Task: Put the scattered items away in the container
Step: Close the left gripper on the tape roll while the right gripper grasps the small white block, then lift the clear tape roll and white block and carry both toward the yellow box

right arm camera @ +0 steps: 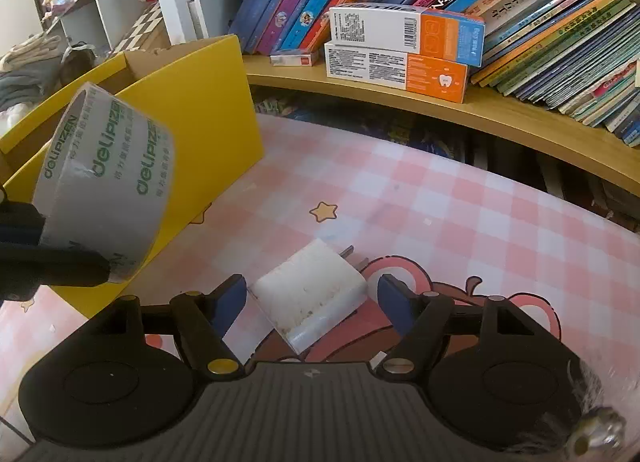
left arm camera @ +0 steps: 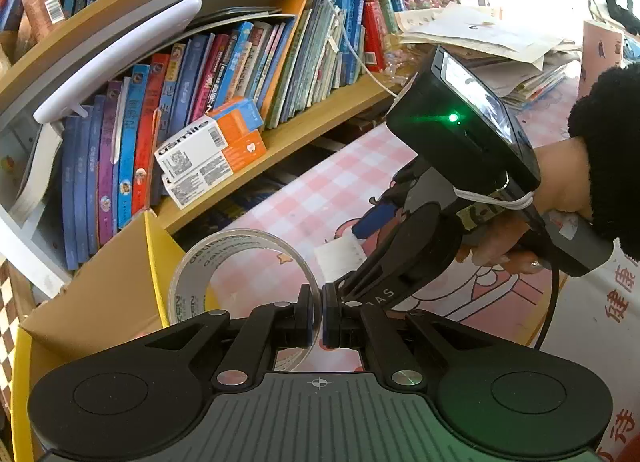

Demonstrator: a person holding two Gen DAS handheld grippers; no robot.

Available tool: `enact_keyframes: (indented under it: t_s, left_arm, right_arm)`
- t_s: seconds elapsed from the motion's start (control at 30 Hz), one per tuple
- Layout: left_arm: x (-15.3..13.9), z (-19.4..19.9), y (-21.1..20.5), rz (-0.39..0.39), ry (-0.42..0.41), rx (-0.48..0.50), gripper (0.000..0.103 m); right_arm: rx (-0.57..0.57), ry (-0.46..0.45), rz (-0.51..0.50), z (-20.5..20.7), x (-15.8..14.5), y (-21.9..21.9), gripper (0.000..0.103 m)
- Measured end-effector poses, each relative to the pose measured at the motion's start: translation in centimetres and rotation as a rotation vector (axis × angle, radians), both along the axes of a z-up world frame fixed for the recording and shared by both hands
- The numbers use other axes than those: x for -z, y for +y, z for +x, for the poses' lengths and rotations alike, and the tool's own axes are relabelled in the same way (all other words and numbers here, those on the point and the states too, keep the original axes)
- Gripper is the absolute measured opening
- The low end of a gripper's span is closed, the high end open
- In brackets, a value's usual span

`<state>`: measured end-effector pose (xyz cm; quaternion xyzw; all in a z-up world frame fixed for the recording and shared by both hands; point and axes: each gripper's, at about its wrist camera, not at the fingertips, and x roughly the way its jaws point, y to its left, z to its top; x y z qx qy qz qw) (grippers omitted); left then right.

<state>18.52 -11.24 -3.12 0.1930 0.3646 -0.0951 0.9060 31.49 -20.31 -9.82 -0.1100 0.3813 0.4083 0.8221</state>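
Observation:
My left gripper (left arm camera: 319,314) is shut on the wall of a clear tape roll (left arm camera: 244,258), held up beside the yellow cardboard box (left arm camera: 104,294). The right wrist view shows the same tape roll (right arm camera: 108,178) with green lettering, in the air in front of the yellow box (right arm camera: 200,114). A white plug adapter (right arm camera: 312,294) lies on the pink checked tablecloth between the open fingers of my right gripper (right arm camera: 312,302). The blue pads (right arm camera: 230,302) stand on either side of it, apart from it. In the left wrist view, the right gripper (left arm camera: 360,234) reaches down over the white adapter (left arm camera: 340,258).
A wooden bookshelf (left arm camera: 320,114) packed with books runs along the back, with two stacked orange and white boxes (right arm camera: 404,50) on its ledge. A pile of papers (left arm camera: 488,38) lies at the far right. A hand in a black fleece sleeve (left arm camera: 608,158) holds the right gripper.

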Motion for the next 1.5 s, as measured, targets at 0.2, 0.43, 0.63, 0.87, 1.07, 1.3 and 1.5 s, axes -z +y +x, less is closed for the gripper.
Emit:
enact_keyframes:
  t_s: [0.2,0.43,0.63,0.87,1.07,1.3,1.5]
  left_arm:
    - [-0.1,0.0,0.1,-0.006,-0.001,0.0,0.003]
    - [-0.4,-0.3,0.0,-0.014,-0.014,0.008,0.003]
    - [-0.8,-0.9,-0.2,-0.039,-0.018,0.017,0.003]
    - [-1.4,-1.9,-0.2,-0.092,-0.018,0.018,0.003]
    - [-2.1,-3.8,0.3,-0.121,-0.031,0.013,0.003]
    - [-3.0,-6.1,0.9,-0.155,-0.046,0.008,0.003]
    - [-3.8,-8.1,1.3,-0.18,-0.065,0.017,0.003]
  right_arm:
    - [-0.021,-0.006,-0.014,-0.2,0.3,0.2,0.064]
    - [-0.011,-0.009,-0.029,-1.0,0.0,-0.3,0.063]
    - [0.021,-0.008,-0.052,-2.5,-0.9,-1.7,0.064]
    - [0.087,0.002,-0.094,-4.8,-2.0,-3.1,0.063]
    - [0.176,0.025,-0.097,-6.9,-3.7,-4.0,0.063]
    - [0.245,0.024,-0.085,-10.0,-5.7,-4.7,0.063]
    - [0.271,0.007,-0.079,-12.7,-7.1,-4.9,0.063]
